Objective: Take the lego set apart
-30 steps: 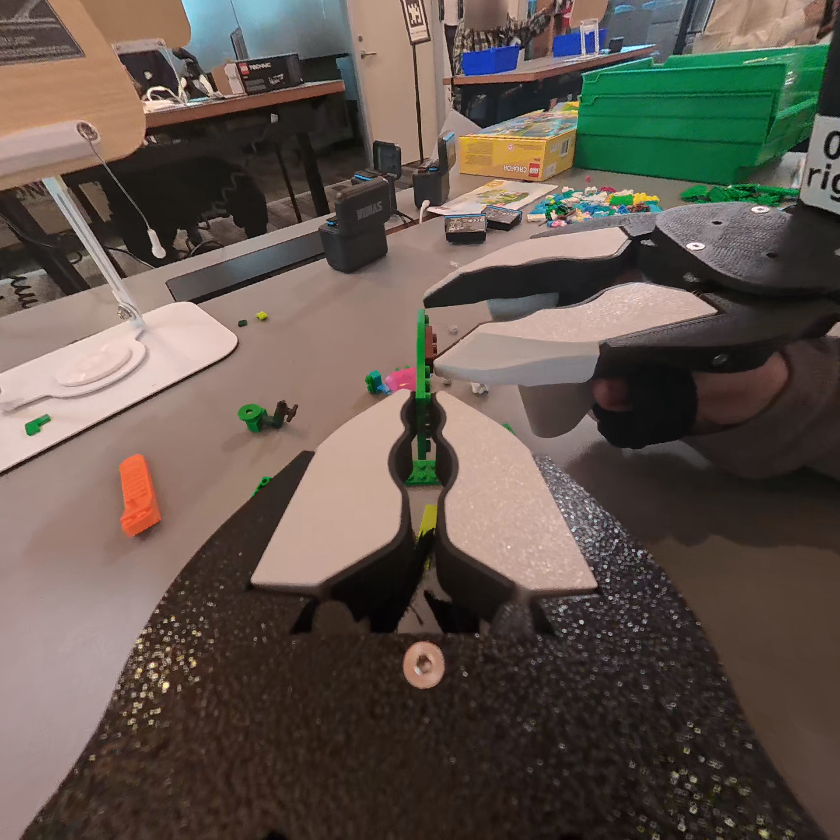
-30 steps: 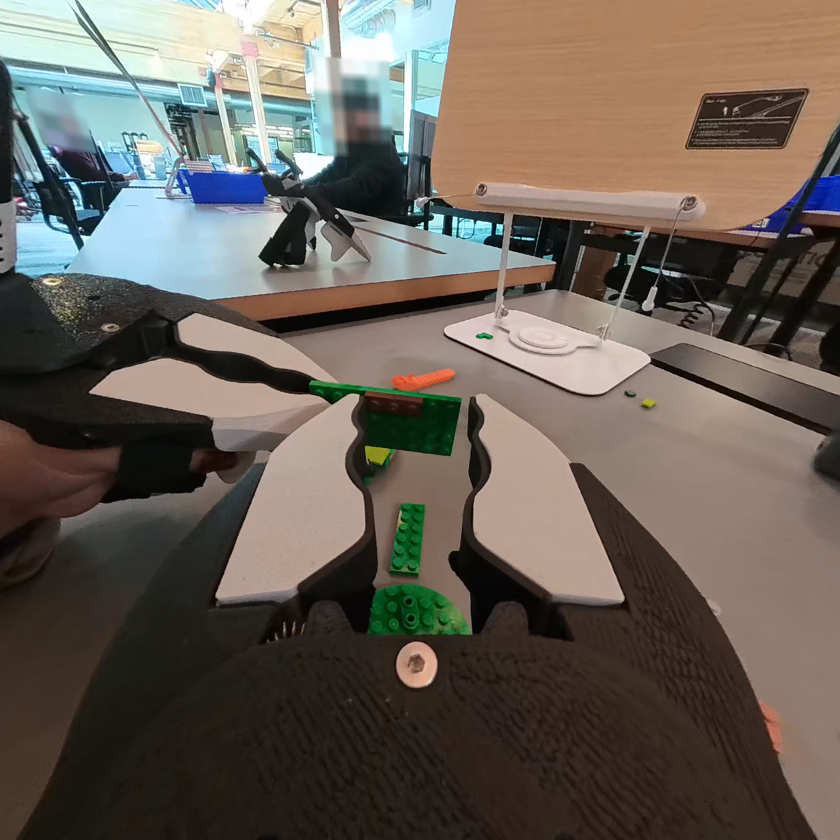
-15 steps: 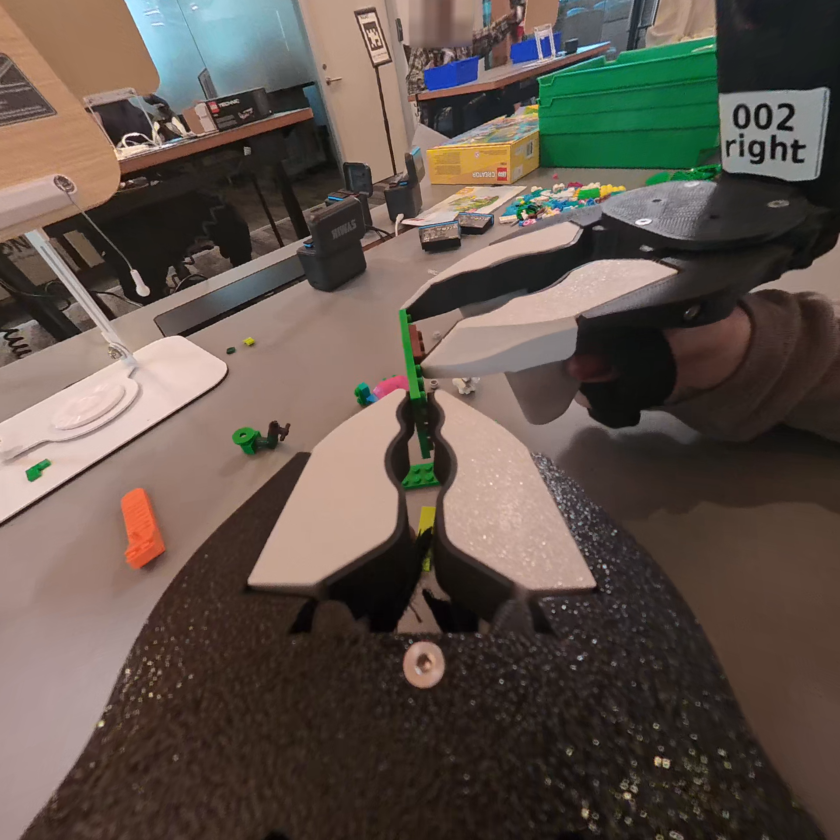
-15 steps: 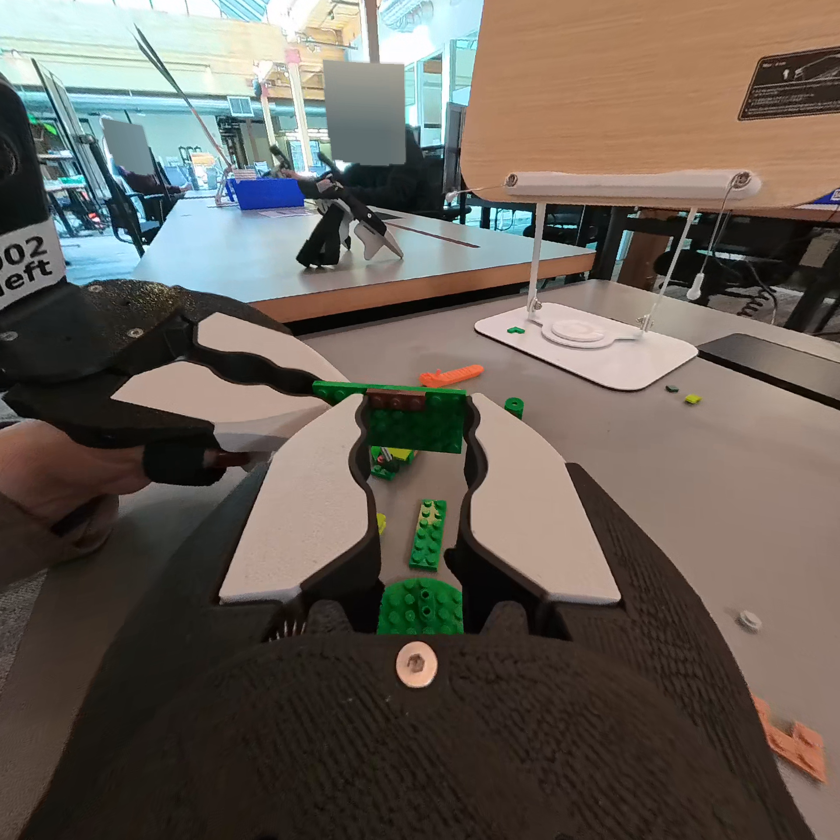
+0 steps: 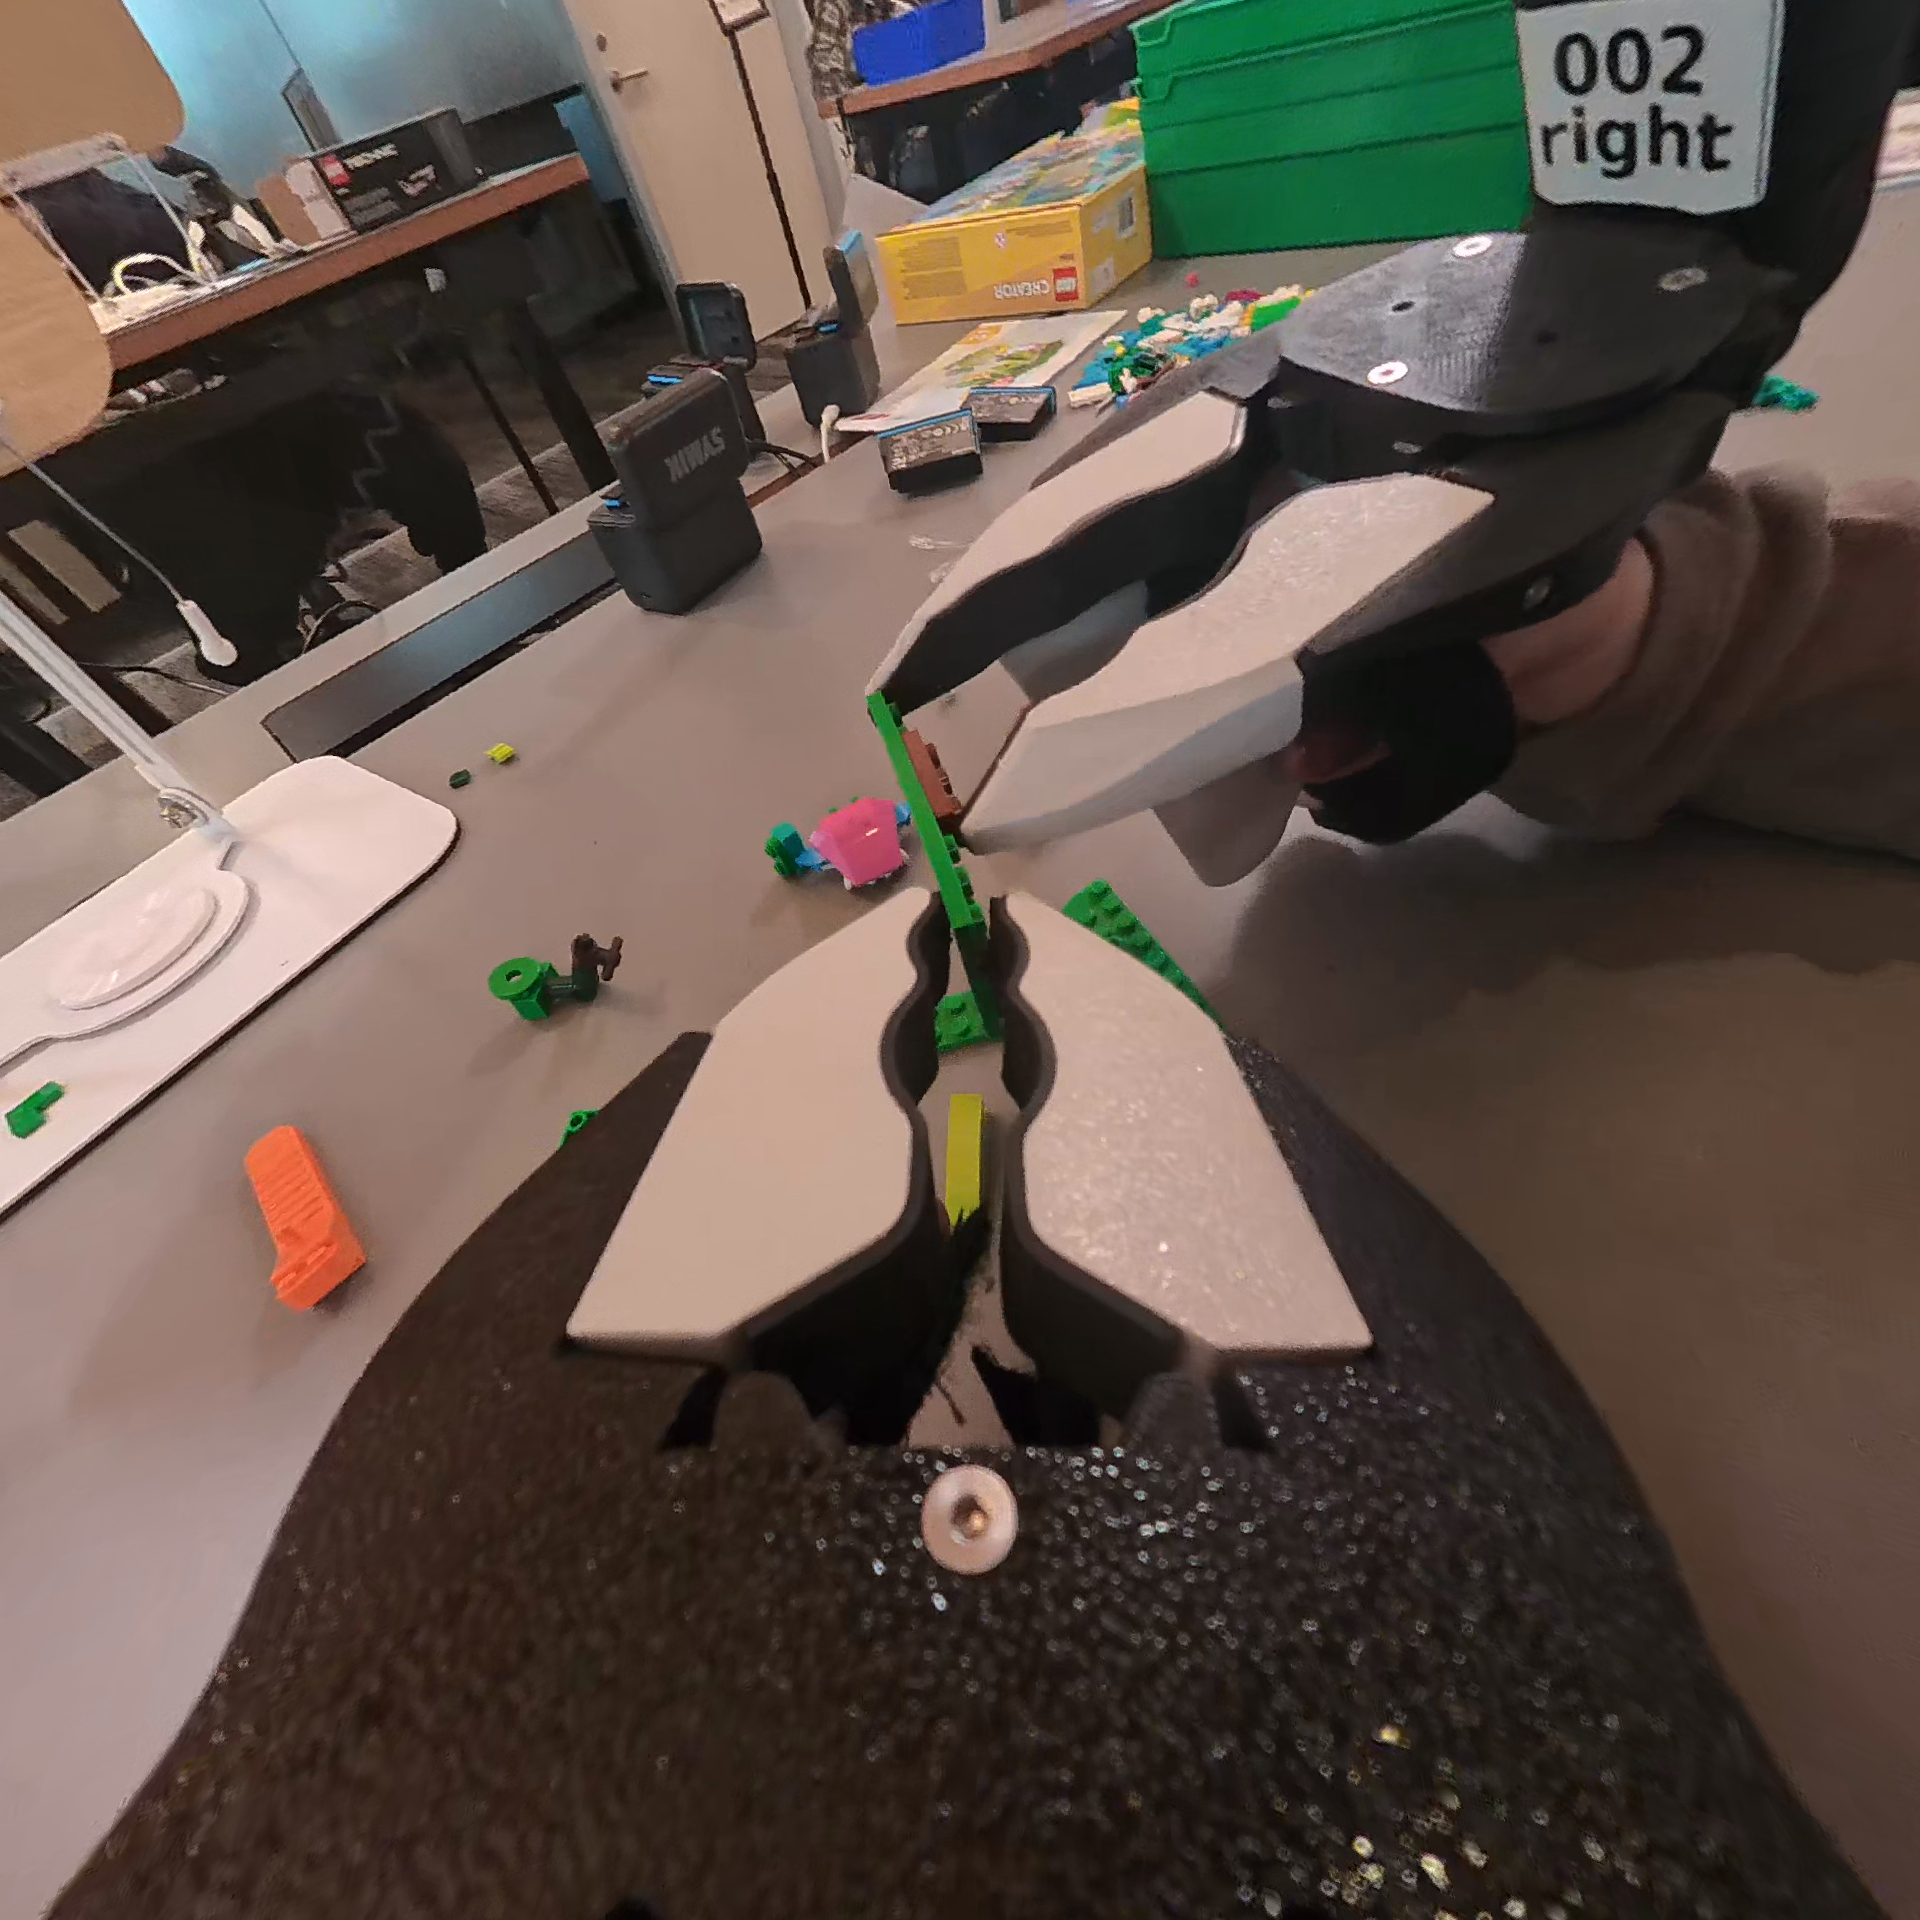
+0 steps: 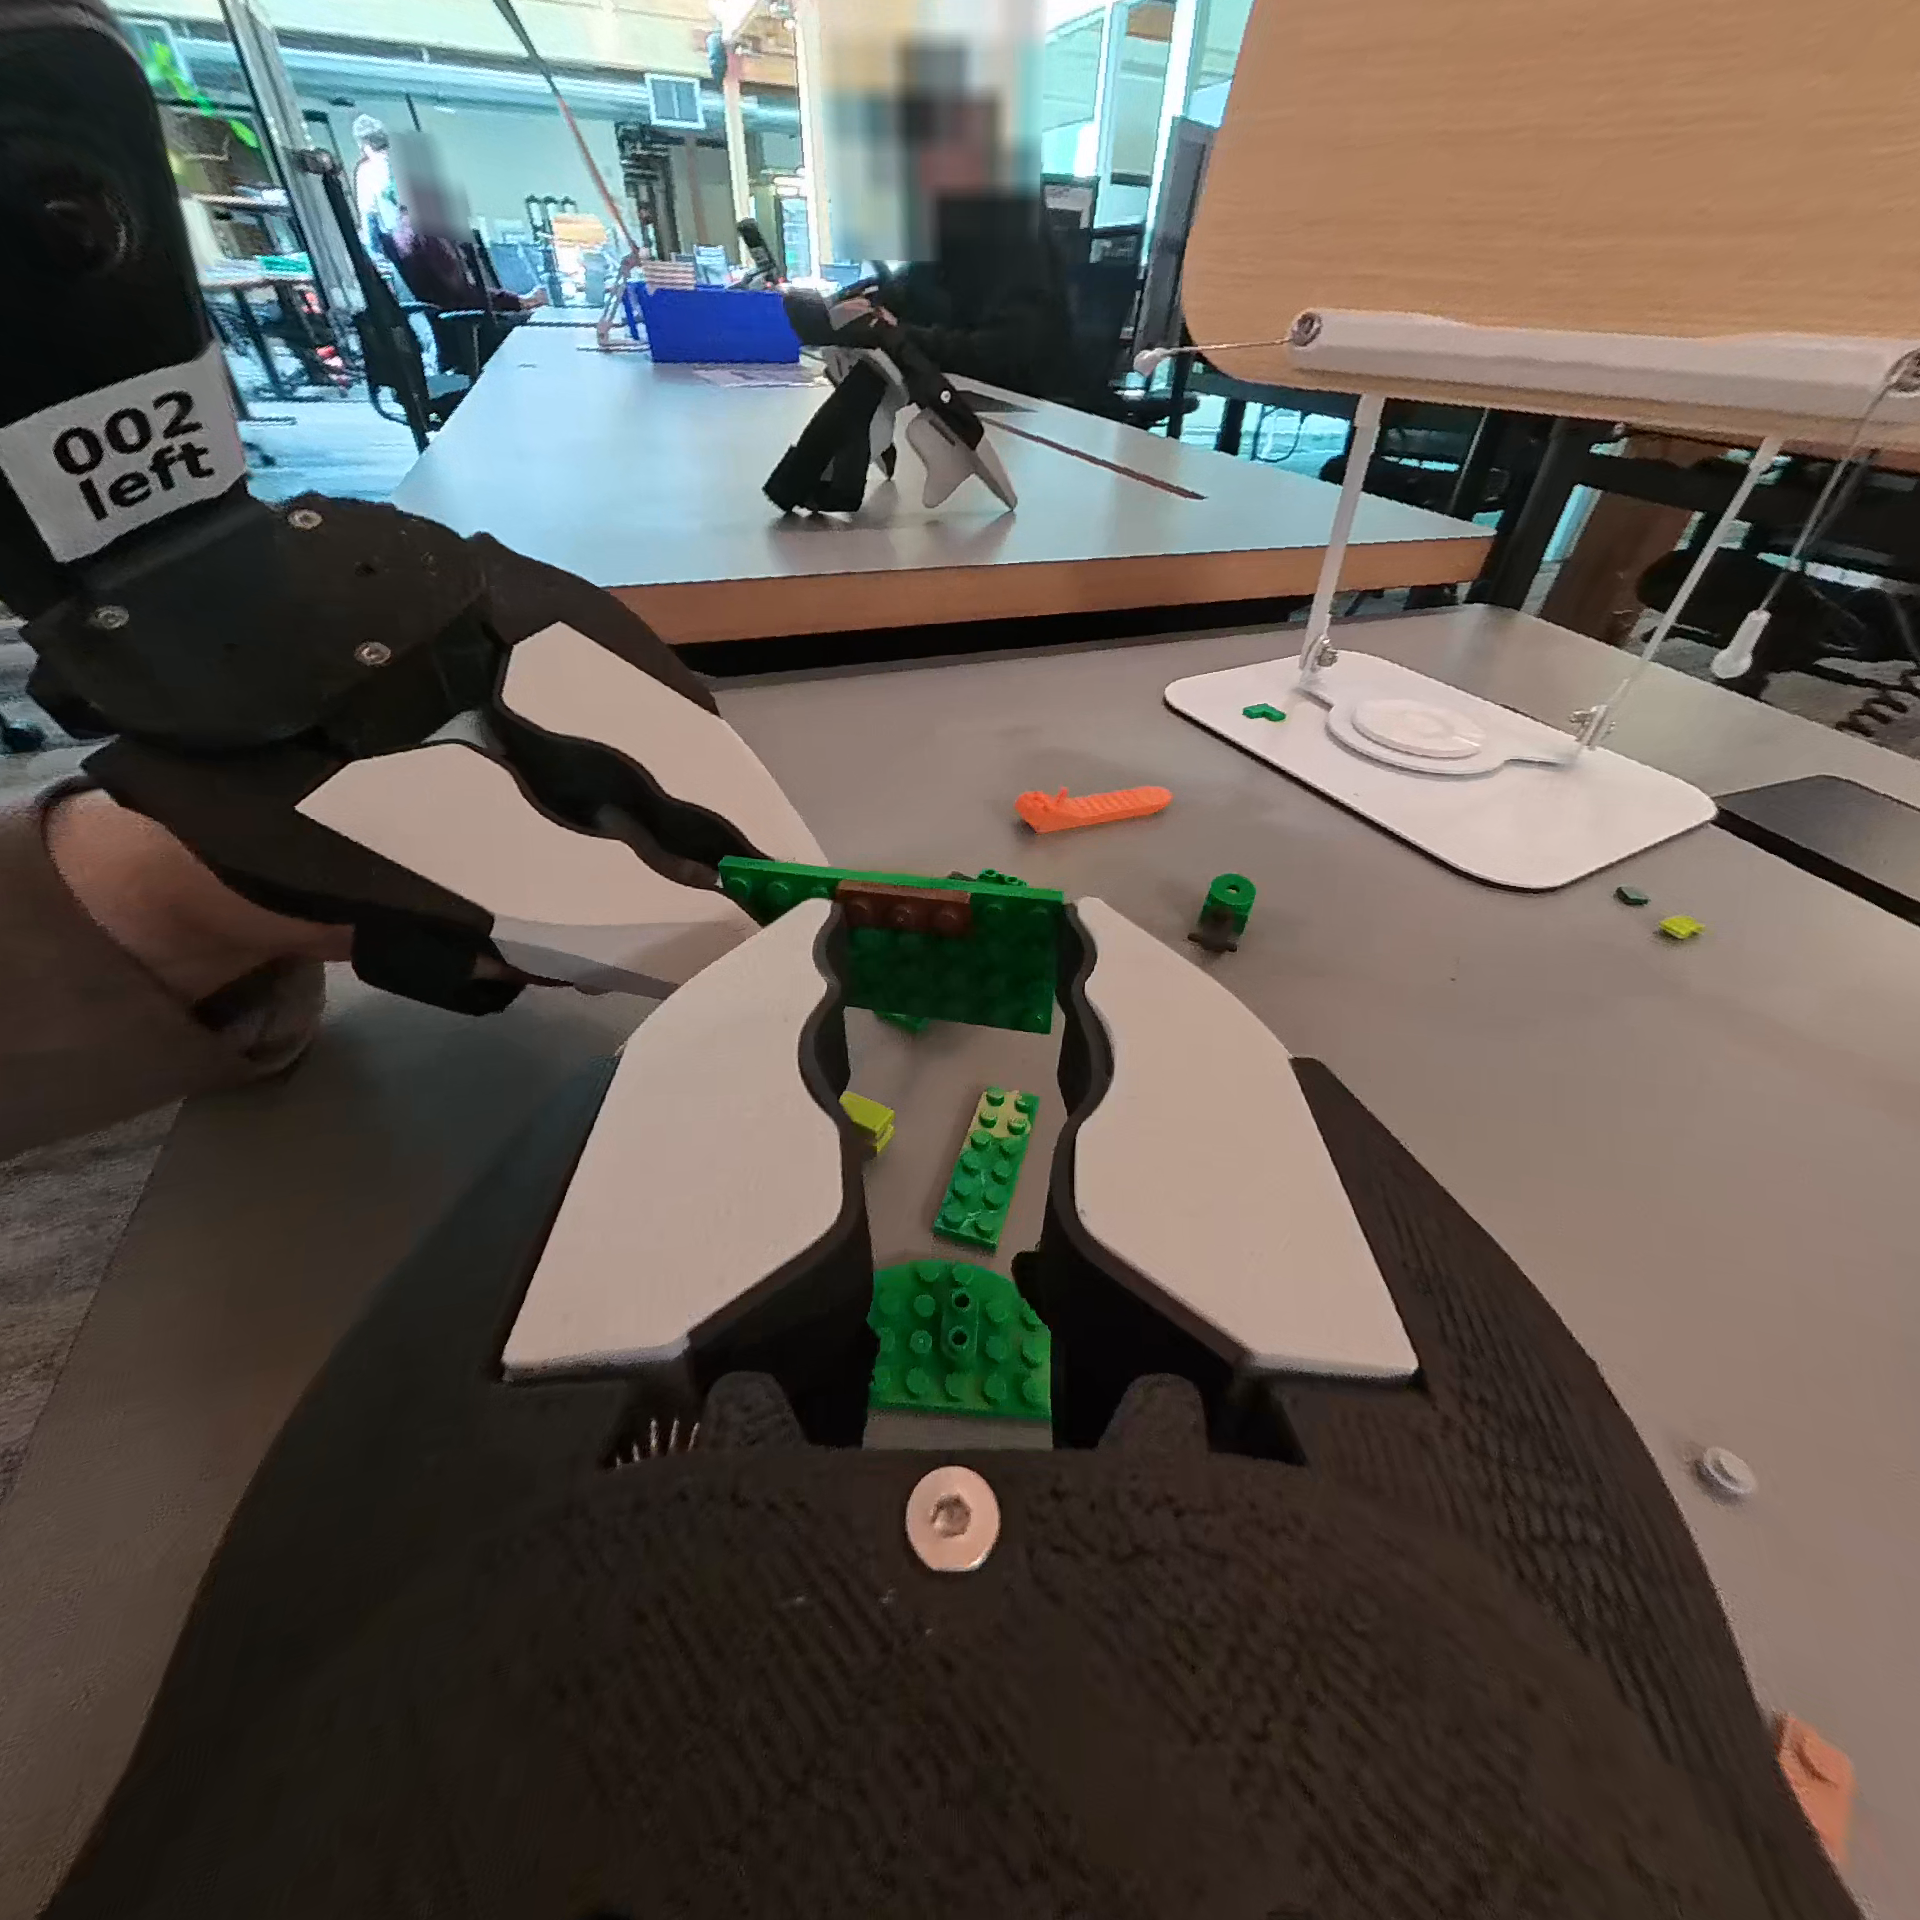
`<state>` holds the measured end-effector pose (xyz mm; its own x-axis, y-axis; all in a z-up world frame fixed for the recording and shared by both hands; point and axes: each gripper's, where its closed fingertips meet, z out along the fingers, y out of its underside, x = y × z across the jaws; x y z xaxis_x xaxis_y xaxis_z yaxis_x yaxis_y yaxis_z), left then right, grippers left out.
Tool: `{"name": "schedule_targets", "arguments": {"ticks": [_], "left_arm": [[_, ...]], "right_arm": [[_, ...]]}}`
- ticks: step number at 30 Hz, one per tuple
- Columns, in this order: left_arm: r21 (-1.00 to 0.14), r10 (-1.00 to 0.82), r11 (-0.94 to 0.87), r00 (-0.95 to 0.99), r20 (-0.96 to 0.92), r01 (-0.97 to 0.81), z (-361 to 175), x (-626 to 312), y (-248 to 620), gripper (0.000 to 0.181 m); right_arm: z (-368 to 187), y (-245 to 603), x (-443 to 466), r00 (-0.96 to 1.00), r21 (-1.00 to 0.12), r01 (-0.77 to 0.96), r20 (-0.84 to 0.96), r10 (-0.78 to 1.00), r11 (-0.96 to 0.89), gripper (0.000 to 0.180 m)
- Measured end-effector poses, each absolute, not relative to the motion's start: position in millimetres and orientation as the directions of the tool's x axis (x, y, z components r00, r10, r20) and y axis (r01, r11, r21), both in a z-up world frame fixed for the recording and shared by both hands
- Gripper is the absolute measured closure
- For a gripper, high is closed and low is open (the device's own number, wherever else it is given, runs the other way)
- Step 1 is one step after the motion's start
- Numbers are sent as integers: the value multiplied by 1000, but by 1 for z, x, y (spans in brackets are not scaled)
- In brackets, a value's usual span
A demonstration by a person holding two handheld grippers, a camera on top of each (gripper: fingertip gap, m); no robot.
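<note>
A green lego plate with a small brown brick on its face is held edge-up above the grey table. My left gripper is shut on the plate's near end. My right gripper comes in from the right. One of its tips sits on the plate's far end and the other against the plate beside the brown brick. In the right wrist view the green plate and the brown brick sit between the tips of my right gripper. My left gripper holds the plate's left end.
Loose pieces lie on the table under the grippers: a green strip plate, a round green plate, a lime piece, a pink-and-teal piece and an orange brick separator. A white lamp base stands left; a yellow box and green bins stand behind. Less than 4 cm separates the two grippers' tips.
Both grippers have risen from the table together with the green plate between them. The plate now leans more to the left in the left wrist view. Neither grip has changed.
</note>
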<state>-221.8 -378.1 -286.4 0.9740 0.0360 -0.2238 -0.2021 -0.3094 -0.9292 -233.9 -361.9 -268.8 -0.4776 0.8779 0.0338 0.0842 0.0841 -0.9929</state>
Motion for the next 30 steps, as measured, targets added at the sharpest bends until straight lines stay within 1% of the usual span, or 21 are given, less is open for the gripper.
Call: {"name": "schedule_targets", "arguments": {"ticks": [1,2,3,5,7,10,12,14,16,18,20,24,27,30], "left_arm": [[-926,38,-317,973,-229,-205,-287,-223,-379,174],[-924,45,-322,971,-233,-206,-287,-225,-381,176],[-928,33,-308,973,-229,-208,-284,-226,-384,177],[-944,37,-287,983,-180,-163,-281,-227,-386,177],[-940,63,-308,983,-174,-147,-284,-230,-384,177],[-941,114,-326,984,-136,-92,-287,-232,-378,177],[-940,144,-326,977,-159,-105,-288,-235,-376,177],[-931,165,-307,953,-254,-195,-284,-237,-375,177],[-917,203,-270,913,-353,-294,-274,-238,-375,177],[-905,237,-216,880,-412,-365,-263,-235,-374,177],[-893,270,-172,851,-449,-417,-254,-232,-373,177],[-868,311,-138,812,-495,-477,-246,-227,-372,177],[-860,343,-147,790,-508,-489,-243,-231,-376,177],[-863,338,-124,797,-500,-489,-242,-227,-374,177]], "right_arm": [[-270,-361,-234,-483,-992,89,36,875,90,144],[-271,-353,-235,-445,-990,90,53,894,104,178],[-270,-349,-234,-444,-991,73,66,894,109,179],[-266,-352,-232,-479,-996,67,26,877,66,180],[-269,-351,-233,-463,-992,75,52,885,98,175],[-274,-351,-235,-441,-982,65,129,888,175,158],[-275,-353,-237,-440,-986,82,94,893,143,150],[-270,-352,-238,-438,-995,101,-28,898,18,150],[-262,-351,-238,-458,-974,139,-223,861,-178,149],[-256,-354,-236,-494,-904,204,-427,757,-376,149],[-258,-358,-236,-504,-832,282,-552,665,-477,149],[-252,-367,-233,-551,-718,348,-677,489,-603,151],[-240,-366,-229,-593,-623,367,-729,343,-691,144],[-241,-365,-230,-588,-629,353,-725,359,-692,141]]}}
